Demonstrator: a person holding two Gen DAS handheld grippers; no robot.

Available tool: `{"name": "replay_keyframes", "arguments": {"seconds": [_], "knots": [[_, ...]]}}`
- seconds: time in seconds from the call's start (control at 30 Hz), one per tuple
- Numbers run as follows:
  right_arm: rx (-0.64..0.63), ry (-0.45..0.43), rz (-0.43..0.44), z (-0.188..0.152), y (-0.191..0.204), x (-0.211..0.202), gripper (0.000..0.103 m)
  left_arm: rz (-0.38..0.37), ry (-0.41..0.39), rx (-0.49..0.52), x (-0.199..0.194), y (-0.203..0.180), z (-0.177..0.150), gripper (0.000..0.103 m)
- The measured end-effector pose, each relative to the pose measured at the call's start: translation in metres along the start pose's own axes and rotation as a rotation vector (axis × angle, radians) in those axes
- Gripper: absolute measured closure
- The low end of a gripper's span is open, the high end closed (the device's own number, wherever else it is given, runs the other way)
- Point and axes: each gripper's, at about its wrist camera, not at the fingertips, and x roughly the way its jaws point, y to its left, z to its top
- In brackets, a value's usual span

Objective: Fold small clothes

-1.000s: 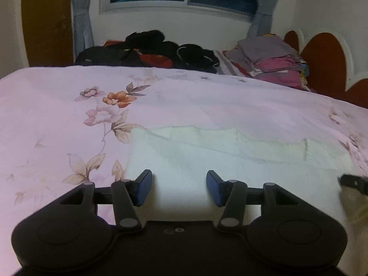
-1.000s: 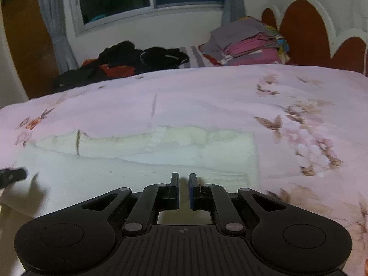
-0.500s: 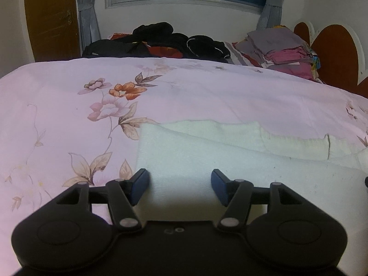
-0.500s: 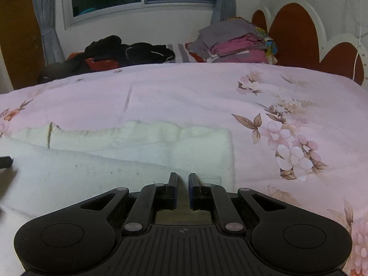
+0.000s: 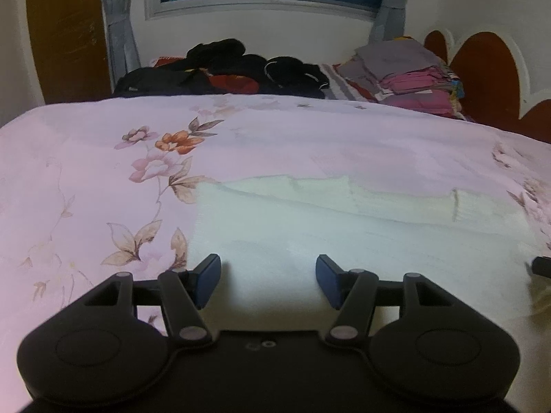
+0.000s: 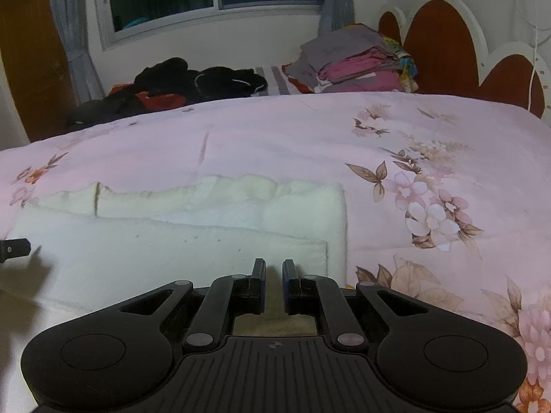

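Observation:
A white knitted garment (image 5: pixel 344 227) lies partly folded on the pink floral bedspread (image 5: pixel 86 172). It also shows in the right wrist view (image 6: pixel 172 241), with a folded layer over a ribbed edge. My left gripper (image 5: pixel 268 275) is open, its blue pads wide apart just above the garment's near left part. My right gripper (image 6: pixel 273 272) has its jaws nearly closed with a small gap, over the garment's near right corner; nothing shows between them. The tip of each gripper shows in the other's view, the right one (image 5: pixel 540 265) and the left one (image 6: pixel 13 247).
A heap of dark clothes (image 5: pixel 224 72) lies at the far end of the bed. A stack of folded grey and pink clothes (image 5: pixel 409 75) sits beside the red headboard (image 6: pixel 444 44). A window, curtains and a brown door are behind.
Both grippers shifted slightly over the garment. The right gripper's jaws have opened a little wider than before. The left stays open.

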Motion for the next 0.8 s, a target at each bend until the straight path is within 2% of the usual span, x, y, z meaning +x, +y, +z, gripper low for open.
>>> {"name": "replay_keyframes", "arguments": {"seconds": [0.1, 0.17, 0.2, 0.27, 0.37, 0.4, 0.43, 0.5, 0.8], "knots": [[0.001, -0.003, 0.004, -0.002, 0.001, -0.006, 0.094, -0.016, 0.009, 0.005, -0.006, -0.006, -0.005, 0.042], [0.006, -0.009, 0.003, -0.003, 0.001, -0.01, 0.048, -0.028, 0.014, 0.013, -0.011, -0.011, -0.009, 0.041], [0.006, -0.027, 0.002, -0.005, 0.001, -0.014, 0.014, -0.033, 0.014, 0.019, -0.012, -0.013, -0.011, 0.041], [-0.016, -0.073, -0.008, -0.007, 0.004, -0.023, 0.014, -0.035, 0.017, 0.032, -0.013, -0.017, -0.016, 0.04], [0.002, -0.067, 0.022, -0.01, 0.004, -0.027, 0.014, -0.034, 0.027, 0.036, -0.012, -0.022, -0.024, 0.04], [-0.001, -0.064, 0.025, -0.01, 0.004, -0.027, 0.019, -0.028, 0.029, 0.037, -0.011, -0.022, -0.026, 0.04], [-0.009, -0.057, 0.029, -0.011, 0.005, -0.026, 0.037, -0.022, 0.03, 0.039, -0.01, -0.023, -0.028, 0.04], [-0.019, -0.03, 0.044, -0.014, 0.007, -0.023, 0.053, -0.015, 0.031, 0.045, -0.009, -0.024, -0.032, 0.04], [-0.047, 0.041, 0.006, -0.028, -0.007, -0.005, 0.055, 0.009, 0.031, 0.058, -0.009, -0.027, -0.04, 0.038]]}}
